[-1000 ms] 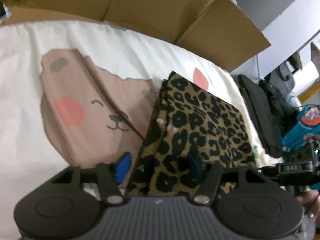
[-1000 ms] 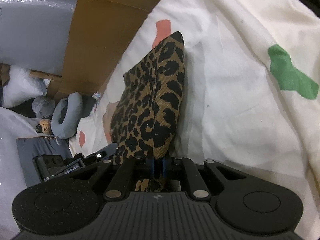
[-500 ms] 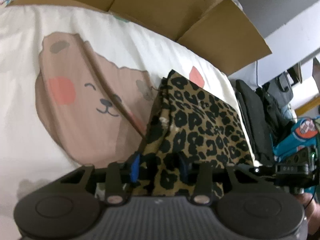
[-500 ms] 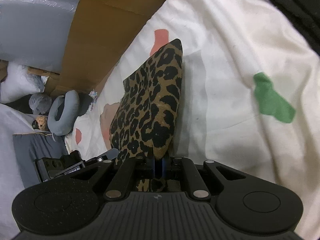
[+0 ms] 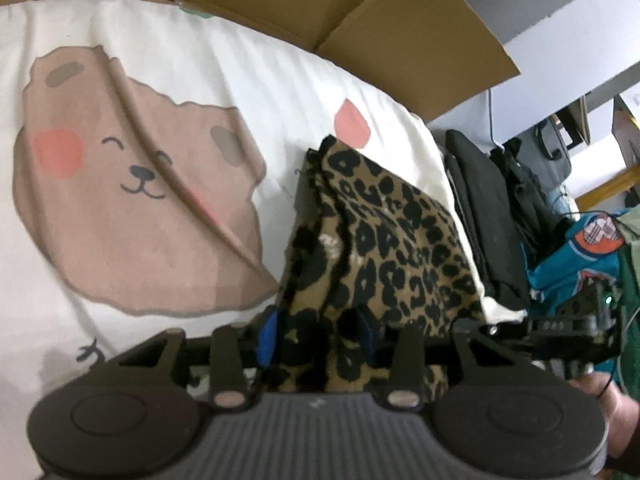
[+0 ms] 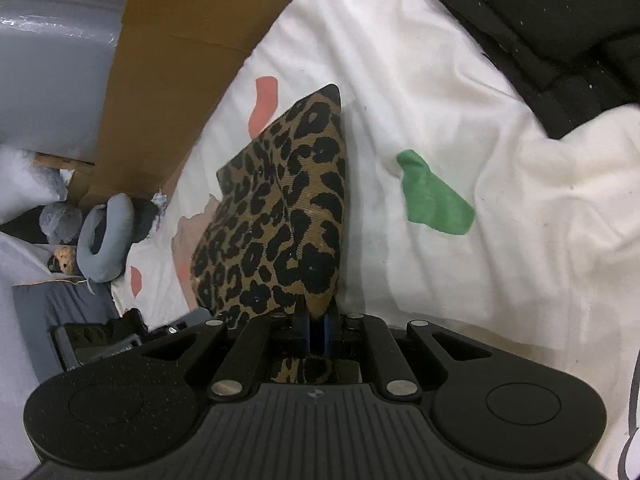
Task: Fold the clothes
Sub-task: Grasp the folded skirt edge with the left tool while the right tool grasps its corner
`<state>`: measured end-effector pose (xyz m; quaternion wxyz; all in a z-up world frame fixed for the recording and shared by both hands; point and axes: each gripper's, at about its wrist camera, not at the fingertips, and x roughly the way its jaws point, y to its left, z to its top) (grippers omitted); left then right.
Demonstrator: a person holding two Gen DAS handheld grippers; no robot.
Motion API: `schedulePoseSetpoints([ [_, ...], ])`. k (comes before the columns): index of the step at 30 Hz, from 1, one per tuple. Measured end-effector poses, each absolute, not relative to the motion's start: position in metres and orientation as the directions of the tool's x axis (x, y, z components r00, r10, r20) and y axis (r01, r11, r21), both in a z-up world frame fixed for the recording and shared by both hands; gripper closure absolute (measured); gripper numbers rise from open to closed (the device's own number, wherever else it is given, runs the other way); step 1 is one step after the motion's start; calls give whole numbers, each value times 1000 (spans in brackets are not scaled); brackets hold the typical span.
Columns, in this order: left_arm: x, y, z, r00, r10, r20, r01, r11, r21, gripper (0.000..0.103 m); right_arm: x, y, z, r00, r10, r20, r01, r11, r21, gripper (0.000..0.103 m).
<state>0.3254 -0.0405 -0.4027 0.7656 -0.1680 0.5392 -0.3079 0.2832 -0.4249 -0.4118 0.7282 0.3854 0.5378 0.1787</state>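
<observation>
Left wrist view: leopard-print garment [image 5: 400,240] already doubled into several layers, lying on the bed sheet [image 5: 280,80] just right of the bear print [image 5: 132,200], far corner resting flat, near edge raised towards the camera. Left claw [image 5: 316,332] set astride that near edge on the side closest to the bear print, blue pads [image 5: 266,336] apart with bunched layers filling the gap; impossible to tell whether truly pinching or only bracketing the cloth. Right wrist view: right claw [image 6: 317,326] clamped tight on the near corner farthest from the bear print, pads almost meeting with only a tip of cloth between, garment [image 6: 280,220] rising tent-like from the sheet to the grip. Fits either another fold of the near edge over the far one or a lift of the finished bundle; hard to say which. In either case, worth confirming the left grip through all layers before any pull, since a loose layer on the bear-print side would slide out and spoil the stack. Best kept level across both claws, moved at one pace, with light tension along the held edge and no twist. Better not dragged across the sheet, given its wrinkles beside the bear print.
</observation>
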Motion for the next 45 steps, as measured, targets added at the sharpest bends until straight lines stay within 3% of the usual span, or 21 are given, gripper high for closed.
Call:
schedulePoseSetpoints([
  [1,328,-41,-401,227,-654,-721,302,752,-587,42,284,-424,-412,356,674,-647,152,641,752,99],
  [5,336,-47,-395,227,-667,-709,345,736,-582,30,284,-422,-413,353,675,-648,154,641,752,97],
  [8,344,-53,-400,217,-688,-693,341,718,-606,29,284,-421,-412,356,677,-644,152,638,755,92],
  [10,347,-58,-403,204,-696,-689,345,710,-614,26,284,-420,-412,358,679,-641,151,635,757,76],
  [12,350,-64,-409,188,-694,-695,346,709,-614,26,284,-419,-412,360,680,-639,150,633,759,67],
  [15,352,-68,-417,170,-693,-701,341,709,-618,26,285,-417,-412,365,679,-637,149,633,760,62],
  [18,353,-69,-421,163,-700,-695,343,701,-626,25,286,-417,-414,372,676,-636,160,628,762,62],
  [19,353,-70,-421,160,-703,-693,346,697,-628,28,287,-419,-414,377,675,-634,164,625,763,62],
  [20,354,-70,-422,152,-704,-694,353,695,-627,39,287,-420,-414,386,673,-631,166,622,765,62],
  [25,362,-55,-428,117,-734,-670,293,670,-683,51,286,-426,-415,421,670,-611,185,596,781,62],
  [28,363,-51,-428,113,-742,-661,280,662,-695,51,285,-426,-419,427,674,-602,196,581,790,62],
  [32,365,-56,-427,108,-746,-657,294,655,-696,36,283,-427,-424,434,680,-590,211,560,801,62],
  [35,368,-63,-429,94,-748,-658,306,650,-696,32,284,-425,-427,437,688,-579,220,543,811,62],
  [42,375,-72,-430,52,-745,-665,337,639,-691,31,289,-419,-435,439,705,-558,234,509,828,62],
  [45,376,-77,-432,37,-743,-669,332,640,-693,41,292,-414,-434,433,707,-559,228,513,827,63],
])
